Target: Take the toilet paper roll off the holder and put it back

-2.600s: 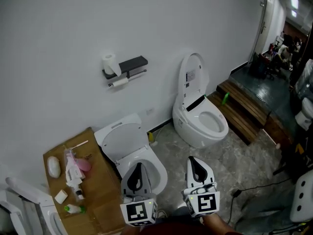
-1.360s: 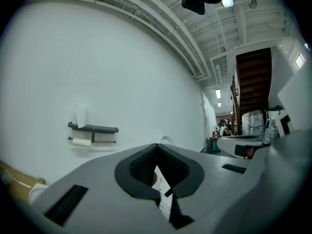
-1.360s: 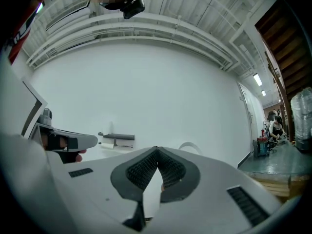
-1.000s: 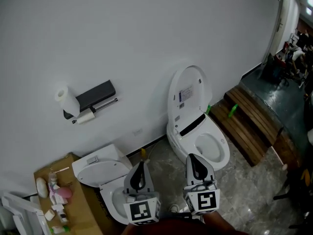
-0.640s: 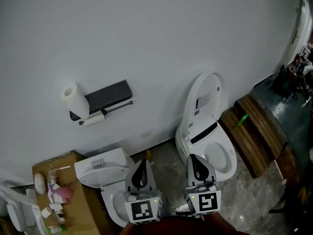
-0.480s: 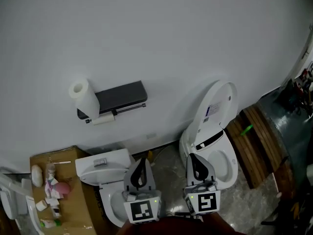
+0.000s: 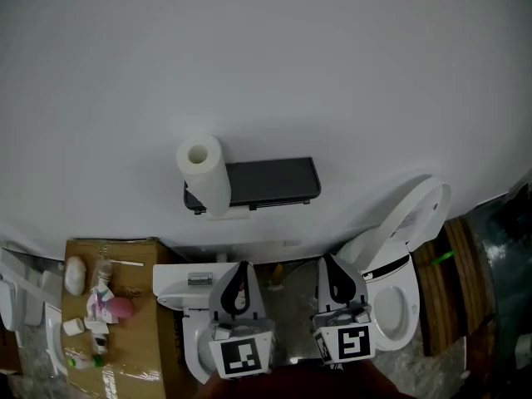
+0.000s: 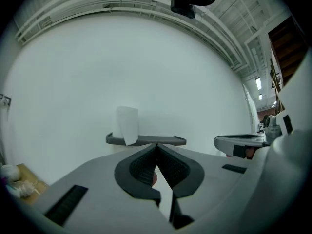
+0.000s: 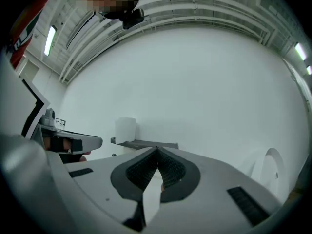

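Observation:
A white toilet paper roll (image 7: 202, 173) stands upright on the left end of a dark wall-mounted holder shelf (image 7: 270, 181). A smaller white roll (image 7: 233, 213) hangs on the bar under the shelf. My left gripper (image 7: 240, 267) and right gripper (image 7: 331, 261) are side by side below the holder, well short of it, both pointing level at the wall. Both are shut with nothing between the jaws. The left gripper view has the roll (image 8: 127, 125) and shelf (image 8: 146, 140) just above my shut left gripper (image 8: 156, 146). The right gripper view shows the roll (image 9: 126, 129) up and left of my shut right gripper (image 9: 157, 150).
Under the grippers stands a white toilet (image 7: 187, 283). A second toilet with its lid raised (image 7: 409, 219) is to the right. A cardboard box (image 7: 133, 322) at the left carries several small bottles. Brown wooden steps (image 7: 432, 285) lie at the far right.
The holder and roll have shifted from the left of the head view to its middle and look larger. Both grippers stay shut and side by side.

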Demonstrator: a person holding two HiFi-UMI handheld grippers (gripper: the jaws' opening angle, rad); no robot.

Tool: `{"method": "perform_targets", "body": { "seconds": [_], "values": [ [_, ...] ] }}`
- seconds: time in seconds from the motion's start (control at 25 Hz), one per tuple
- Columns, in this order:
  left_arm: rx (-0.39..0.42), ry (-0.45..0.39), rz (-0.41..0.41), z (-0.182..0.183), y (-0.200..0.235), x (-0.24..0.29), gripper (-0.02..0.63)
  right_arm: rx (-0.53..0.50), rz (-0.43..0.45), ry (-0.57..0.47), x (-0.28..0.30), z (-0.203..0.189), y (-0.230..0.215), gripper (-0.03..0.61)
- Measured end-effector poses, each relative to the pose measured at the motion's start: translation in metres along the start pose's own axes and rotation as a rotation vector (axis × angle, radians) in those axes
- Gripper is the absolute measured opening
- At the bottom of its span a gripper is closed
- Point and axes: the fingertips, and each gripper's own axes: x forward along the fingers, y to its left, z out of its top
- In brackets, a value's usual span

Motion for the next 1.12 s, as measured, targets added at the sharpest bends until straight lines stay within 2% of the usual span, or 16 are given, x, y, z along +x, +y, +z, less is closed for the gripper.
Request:
{"method": "perform_targets", "body": {
  "seconds": [0.32,0.64,0.8,0.96,1.12],
  "values": [
    [0.004,-0.013,0.117,0.021,0.050,0.012,0.015,-0.013,0.120,-0.025,0.041,0.014,0.035,0.015],
    [0.024,-0.012,0.207,0.025,0.059,0.027,0.015,0.012,0.229,-0.052,0.072,0.021,0.043,0.015],
    [0.042,-0.011,0.214,0.031,0.056,0.040,0.019,0.024,0.255,-0.072,0.082,0.027,0.036,0.015],
    [0.071,0.005,0.193,0.037,0.050,0.060,0.175,0.031,0.259,-0.066,0.087,0.023,0.025,0.015],
    [0.087,-0.016,0.222,0.055,0.055,0.079,0.312,0.039,0.257,-0.063,0.091,0.021,0.012,0.015]
  ]
}}
